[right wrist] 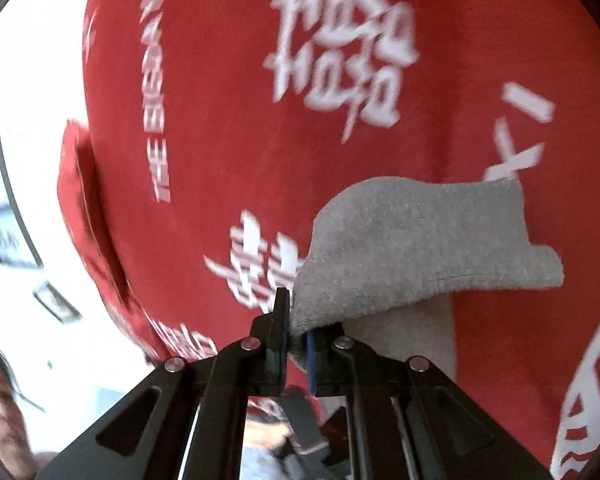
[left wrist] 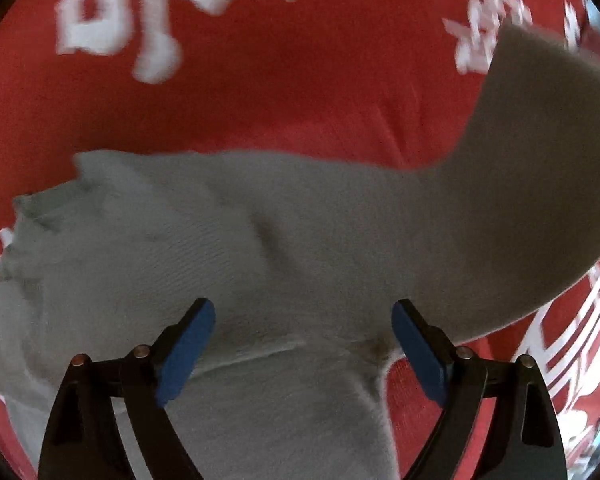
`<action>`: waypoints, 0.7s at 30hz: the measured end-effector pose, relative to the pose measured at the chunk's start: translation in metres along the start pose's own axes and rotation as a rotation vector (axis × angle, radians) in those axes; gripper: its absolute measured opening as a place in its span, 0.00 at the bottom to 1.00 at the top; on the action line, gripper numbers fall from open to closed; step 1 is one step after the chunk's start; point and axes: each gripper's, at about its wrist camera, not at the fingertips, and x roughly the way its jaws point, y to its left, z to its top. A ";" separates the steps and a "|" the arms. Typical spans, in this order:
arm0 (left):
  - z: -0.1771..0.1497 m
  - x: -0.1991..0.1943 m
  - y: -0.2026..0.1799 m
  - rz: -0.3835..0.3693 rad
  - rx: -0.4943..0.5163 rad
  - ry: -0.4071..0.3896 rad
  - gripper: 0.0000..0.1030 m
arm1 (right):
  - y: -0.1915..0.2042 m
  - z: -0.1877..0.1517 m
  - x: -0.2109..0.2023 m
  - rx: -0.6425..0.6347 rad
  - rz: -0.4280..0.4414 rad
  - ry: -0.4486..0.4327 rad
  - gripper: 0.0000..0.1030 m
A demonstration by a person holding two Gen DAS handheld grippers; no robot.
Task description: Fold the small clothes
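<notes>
A grey sock point(left wrist: 300, 240) lies across a red cloth with white lettering point(left wrist: 300, 80). My left gripper point(left wrist: 303, 320) is open just above the sock's middle, its blue pads point(left wrist: 188, 344) spread wide on either side of a seam. My right gripper point(right wrist: 298, 320) is shut on one end of the grey sock point(right wrist: 420, 248) and holds it lifted off the red cloth point(right wrist: 260, 160), so that end curls over. In the left wrist view the lifted end rises at the upper right point(left wrist: 540, 140).
The red cloth's edge point(right wrist: 80, 200) hangs at the left of the right wrist view, with a bright room and framed pictures point(right wrist: 4, 240) beyond. A person's face point(right wrist: 0, 420) shows at the lower left.
</notes>
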 end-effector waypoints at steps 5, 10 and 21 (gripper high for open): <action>-0.007 -0.042 0.060 0.044 -0.048 -0.092 0.89 | 0.051 -0.036 0.060 -0.221 -0.130 0.138 0.08; -0.027 -0.057 0.140 0.146 -0.110 -0.091 0.89 | 0.094 -0.101 0.147 -0.485 -0.292 0.292 0.08; -0.096 -0.049 0.269 0.281 -0.310 0.016 0.89 | 0.036 -0.273 0.305 -0.850 -0.724 0.645 0.21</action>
